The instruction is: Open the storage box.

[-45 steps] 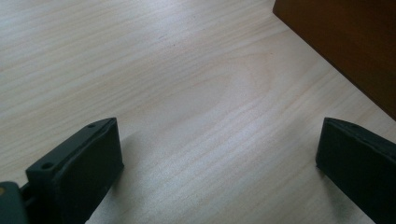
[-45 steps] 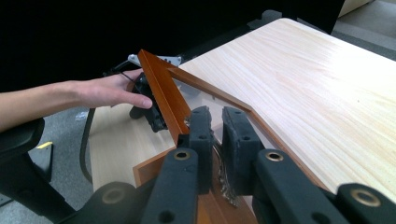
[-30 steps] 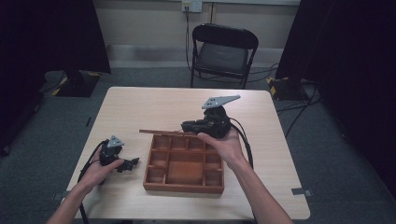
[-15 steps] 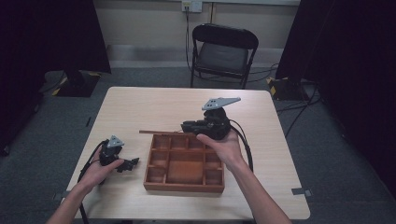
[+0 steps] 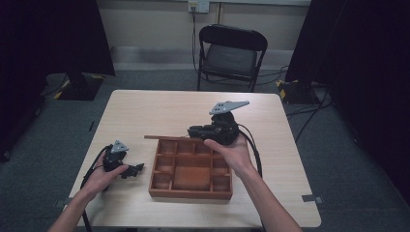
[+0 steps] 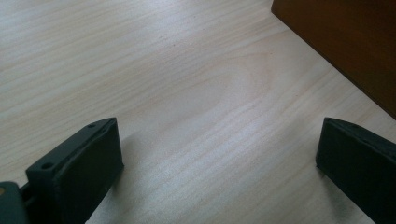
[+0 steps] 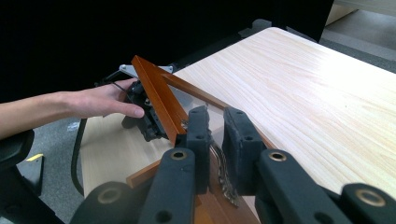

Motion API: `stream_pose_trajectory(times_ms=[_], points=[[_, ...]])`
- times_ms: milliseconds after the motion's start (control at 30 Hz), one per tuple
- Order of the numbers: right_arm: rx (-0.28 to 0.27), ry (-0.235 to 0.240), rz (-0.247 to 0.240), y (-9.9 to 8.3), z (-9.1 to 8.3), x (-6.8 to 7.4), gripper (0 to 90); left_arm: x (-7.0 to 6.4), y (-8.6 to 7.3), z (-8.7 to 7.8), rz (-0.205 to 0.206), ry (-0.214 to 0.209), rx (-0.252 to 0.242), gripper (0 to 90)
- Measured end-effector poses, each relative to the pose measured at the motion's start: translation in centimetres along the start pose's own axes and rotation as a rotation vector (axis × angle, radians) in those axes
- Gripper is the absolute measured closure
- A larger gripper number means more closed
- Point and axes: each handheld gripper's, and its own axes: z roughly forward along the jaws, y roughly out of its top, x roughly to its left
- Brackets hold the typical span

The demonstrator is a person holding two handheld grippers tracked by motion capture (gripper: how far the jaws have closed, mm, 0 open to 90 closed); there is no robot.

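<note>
A brown wooden box with several compartments sits in the middle of the table. Its framed clear lid stands raised over the box's far edge and looks like a thin strip from above. My right gripper is shut on the lid's edge. In the right gripper view the jaws pinch the lid, and a small metal chain hangs below them. My left gripper rests on the table left of the box, open. In its own view the jaws stand wide apart over bare wood, with the box wall at the upper right.
The light wooden table has free room behind and on both sides of the box. A black folding chair stands beyond the far edge. Cables trail from both grippers toward the near edge. Dark curtains flank the room.
</note>
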Motion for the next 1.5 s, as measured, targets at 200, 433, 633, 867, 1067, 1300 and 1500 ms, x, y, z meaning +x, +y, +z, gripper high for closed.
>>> stream_pose_trajectory(times_ms=[200, 433, 633, 867, 1067, 1300, 1500], points=[[-0.001, 0.004, 0.001, 0.01, -0.01, -0.04, 81.2, 0.0, 0.0, 0.0, 0.001, 0.0, 0.0, 0.0], [0.003, 0.003, -0.004, -0.03, 0.02, 0.04, 81.1, 0.0, 0.0, 0.01, -0.001, 0.0, -0.001, 0.0], [0.003, 0.003, -0.004, -0.01, 0.03, 0.03, 81.2, 0.0, 0.0, 0.01, -0.001, 0.0, -0.001, 0.0], [0.004, 0.008, -0.006, -0.06, 0.05, 0.07, 81.4, 0.0, 0.0, 0.0, 0.0, -0.001, 0.0, 0.0], [0.005, 0.008, -0.004, -0.06, 0.05, 0.08, 81.3, 0.0, 0.0, 0.0, -0.001, 0.0, -0.001, 0.0], [0.005, 0.008, -0.005, -0.08, 0.05, 0.09, 81.3, 0.01, 0.0, 0.0, 0.001, 0.0, 0.0, 0.0], [0.005, 0.01, -0.006, -0.09, 0.05, 0.1, 81.4, 0.0, 0.0, 0.01, 0.0, -0.001, -0.001, 0.0]])
